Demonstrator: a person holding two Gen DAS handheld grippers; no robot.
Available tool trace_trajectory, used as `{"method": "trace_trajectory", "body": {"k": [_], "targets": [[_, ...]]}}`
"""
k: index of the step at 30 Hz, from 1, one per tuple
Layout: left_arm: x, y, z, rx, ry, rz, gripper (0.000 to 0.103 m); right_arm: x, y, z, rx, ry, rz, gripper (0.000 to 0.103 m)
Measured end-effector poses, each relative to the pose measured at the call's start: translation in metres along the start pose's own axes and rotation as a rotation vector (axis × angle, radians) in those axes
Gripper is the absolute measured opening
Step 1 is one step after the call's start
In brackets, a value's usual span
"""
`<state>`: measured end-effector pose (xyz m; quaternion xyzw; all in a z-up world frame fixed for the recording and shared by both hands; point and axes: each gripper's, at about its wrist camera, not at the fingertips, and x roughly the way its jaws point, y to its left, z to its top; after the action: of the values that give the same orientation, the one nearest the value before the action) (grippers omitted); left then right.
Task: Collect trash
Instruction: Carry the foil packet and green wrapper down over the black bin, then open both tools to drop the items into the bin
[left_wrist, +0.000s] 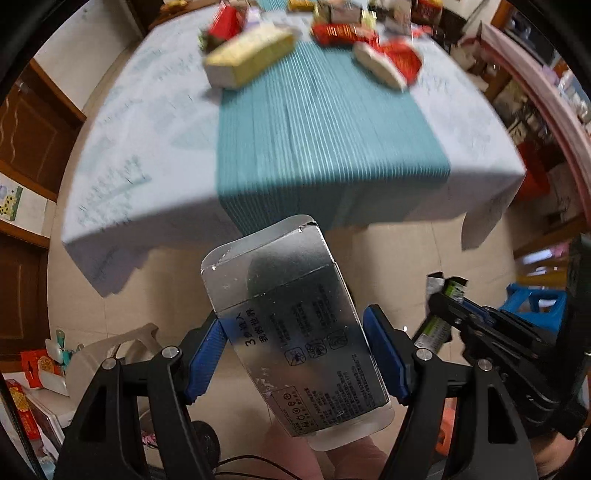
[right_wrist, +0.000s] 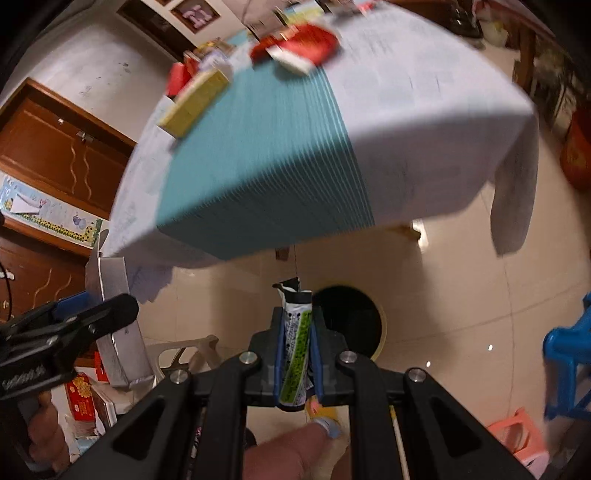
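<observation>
Table: we see the table (left_wrist: 122, 147) with a pale cloth and a teal runner (left_wrist: 317, 122), its near half bare
Left on it: a yellow box (left_wrist: 247, 55), red packets (left_wrist: 345, 31) and other boxes crowd the far end, so we judge most of the collecting is not yet done
Bin: a dark round bin (right_wrist: 352, 325) stands on the floor just past our right load
Silver carton: the left gripper (left_wrist: 295, 350) is clamped across a silver carton (left_wrist: 295, 325), off the table
Green wrapper: the right gripper (right_wrist: 298, 354) is pinched tight on a green wrapper (right_wrist: 295, 350), held close above the bin
Next: we judge both need dropping in
</observation>
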<state>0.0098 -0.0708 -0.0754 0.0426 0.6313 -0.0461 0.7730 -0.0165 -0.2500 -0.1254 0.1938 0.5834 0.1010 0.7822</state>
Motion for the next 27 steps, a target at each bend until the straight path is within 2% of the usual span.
{"method": "trace_trajectory", "body": {"k": [8, 19, 27], "targets": [[0.096, -0.011, -0.020, 0.019, 0.036, -0.001, 0.072, 0.081, -0.039, -0.037, 0.088, 0.047, -0.021, 0.012], [0.256, 0.012, -0.044, -0.049, 0.103, -0.025, 0.072, 0.208, -0.089, -0.086, 0.188, 0.111, -0.093, 0.012], [0.322, 0.015, -0.045, -0.024, 0.130, -0.059, 0.073, 0.274, -0.095, -0.094, 0.197, 0.132, -0.126, 0.013]]}}
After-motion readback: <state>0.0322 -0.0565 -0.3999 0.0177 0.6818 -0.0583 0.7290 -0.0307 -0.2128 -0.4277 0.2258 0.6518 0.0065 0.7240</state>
